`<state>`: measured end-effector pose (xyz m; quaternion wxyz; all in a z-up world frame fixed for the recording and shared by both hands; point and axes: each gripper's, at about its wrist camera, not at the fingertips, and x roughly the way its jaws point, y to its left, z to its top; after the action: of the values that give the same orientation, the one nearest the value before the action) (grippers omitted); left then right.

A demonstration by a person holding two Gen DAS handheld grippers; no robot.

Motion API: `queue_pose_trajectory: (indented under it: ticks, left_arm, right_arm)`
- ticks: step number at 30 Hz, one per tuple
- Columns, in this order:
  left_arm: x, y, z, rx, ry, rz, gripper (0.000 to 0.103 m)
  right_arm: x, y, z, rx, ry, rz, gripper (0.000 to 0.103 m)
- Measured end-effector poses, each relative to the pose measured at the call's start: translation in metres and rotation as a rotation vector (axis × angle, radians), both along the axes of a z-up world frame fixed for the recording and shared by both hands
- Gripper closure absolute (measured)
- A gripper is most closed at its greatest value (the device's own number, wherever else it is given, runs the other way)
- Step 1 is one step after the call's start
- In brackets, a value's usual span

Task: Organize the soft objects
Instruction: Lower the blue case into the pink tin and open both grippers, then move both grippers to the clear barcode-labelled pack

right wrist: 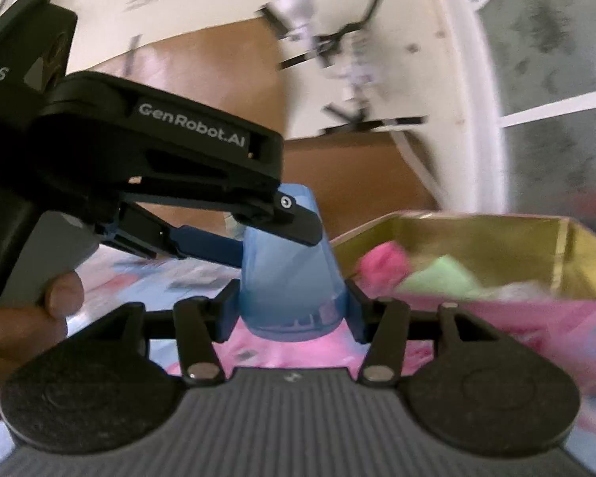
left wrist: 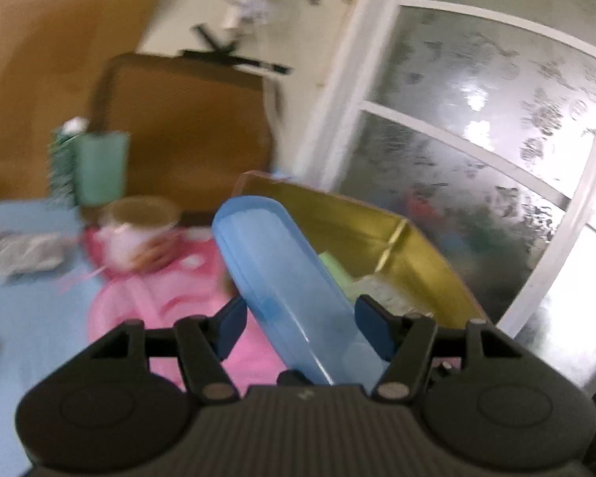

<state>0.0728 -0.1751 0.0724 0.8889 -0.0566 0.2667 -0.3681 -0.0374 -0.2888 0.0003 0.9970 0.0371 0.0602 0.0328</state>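
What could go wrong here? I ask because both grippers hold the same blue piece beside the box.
1. The blue translucent lid is clamped by the right gripper and the left gripper at once; uneven pulls could twist it loose.
2. It hangs close to the gold box; it may knock the rim.
3. The jar on the pink cloth could be toppled.

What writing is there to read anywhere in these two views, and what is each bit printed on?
"GenRobot.AI": white letters on the side of the left gripper, seen in the right wrist view.
"DAS": white letters on the black block behind it, cut off at the picture's left edge; the small print beneath is too blurred to read.
Left wrist view: nothing readable; the picture is blurred.
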Motion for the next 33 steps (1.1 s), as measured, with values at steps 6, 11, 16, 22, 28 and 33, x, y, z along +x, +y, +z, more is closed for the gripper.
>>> queue_pose_trajectory:
  ticks: [6, 11, 16, 22, 28, 33]
  left_arm:
    - [0.019, -0.075, 0.001, 0.024, -0.002, -0.125, 0.041]
    - [0.017, -0.131, -0.005, 0.067, -0.027, -0.192, 0.039]
    - [0.003, -0.152, -0.017, 0.121, -0.060, -0.192, 0.031]
    - [-0.006, -0.128, -0.021, 0.102, -0.089, -0.151, 0.025]
    - [-0.016, -0.080, -0.016, 0.043, -0.080, -0.104, 0.022]
    - [-0.025, -0.012, -0.012, -0.013, -0.101, -0.010, 0.022]
  right_arm:
    - [0.011, -0.053, 0.007, 0.033, 0.004, -0.157, 0.047]
    - [0.017, -0.087, 0.003, 0.018, 0.017, -0.266, 0.047]
    - [0.036, -0.110, -0.006, -0.031, 0.031, -0.405, 0.038]
    - [0.015, -0.111, -0.010, 0.046, -0.036, -0.396, 0.031]
    - [0.002, -0.093, -0.009, 0.040, -0.079, -0.345, 0.031]
    - [-0.002, -0.057, -0.008, -0.041, -0.102, -0.261, 0.035]
